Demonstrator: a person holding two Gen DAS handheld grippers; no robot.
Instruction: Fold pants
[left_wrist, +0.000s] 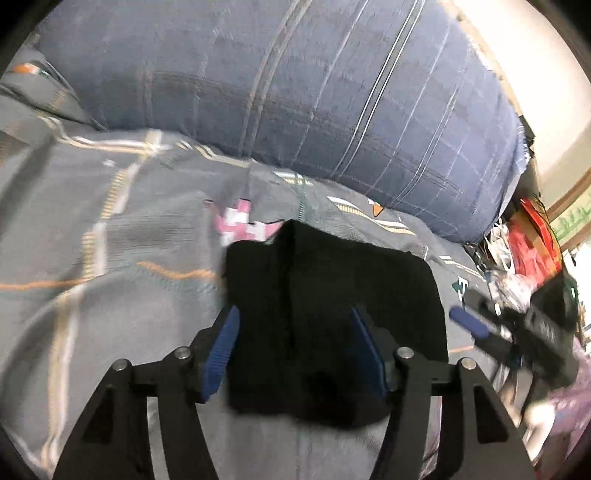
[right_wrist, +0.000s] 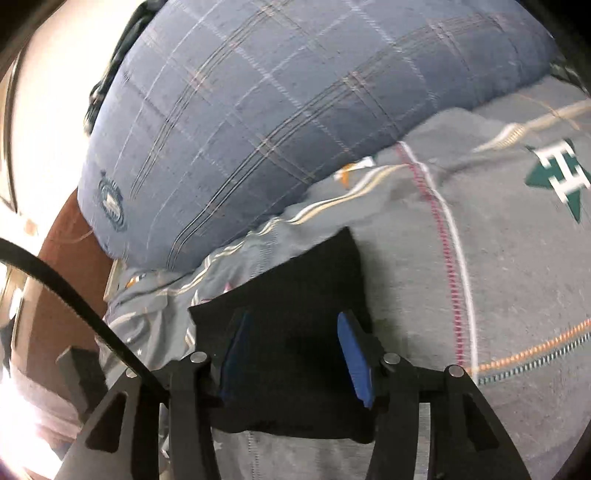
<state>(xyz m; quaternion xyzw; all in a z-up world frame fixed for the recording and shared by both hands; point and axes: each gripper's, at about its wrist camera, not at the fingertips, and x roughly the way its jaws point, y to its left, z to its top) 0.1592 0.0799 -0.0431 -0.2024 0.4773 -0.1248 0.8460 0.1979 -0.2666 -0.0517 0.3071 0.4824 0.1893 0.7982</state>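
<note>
The black pants (left_wrist: 332, 317) lie folded into a compact dark rectangle on the grey patterned bedspread (left_wrist: 110, 240). My left gripper (left_wrist: 295, 347) is open, its blue pads (left_wrist: 221, 350) on either side of the folded pants, just above them. In the right wrist view the same black pants (right_wrist: 291, 332) lie between my right gripper's (right_wrist: 295, 358) open fingers, blue pads (right_wrist: 354, 358) straddling the cloth. The right gripper also shows in the left wrist view (left_wrist: 476, 325), at the pants' right edge. Neither gripper visibly pinches the fabric.
A large blue plaid pillow (left_wrist: 295, 92) lies across the bed just beyond the pants; it also shows in the right wrist view (right_wrist: 277, 110). Red and mixed clutter (left_wrist: 528, 240) sits off the bed's right side. A brown headboard or floor (right_wrist: 66, 258) lies left.
</note>
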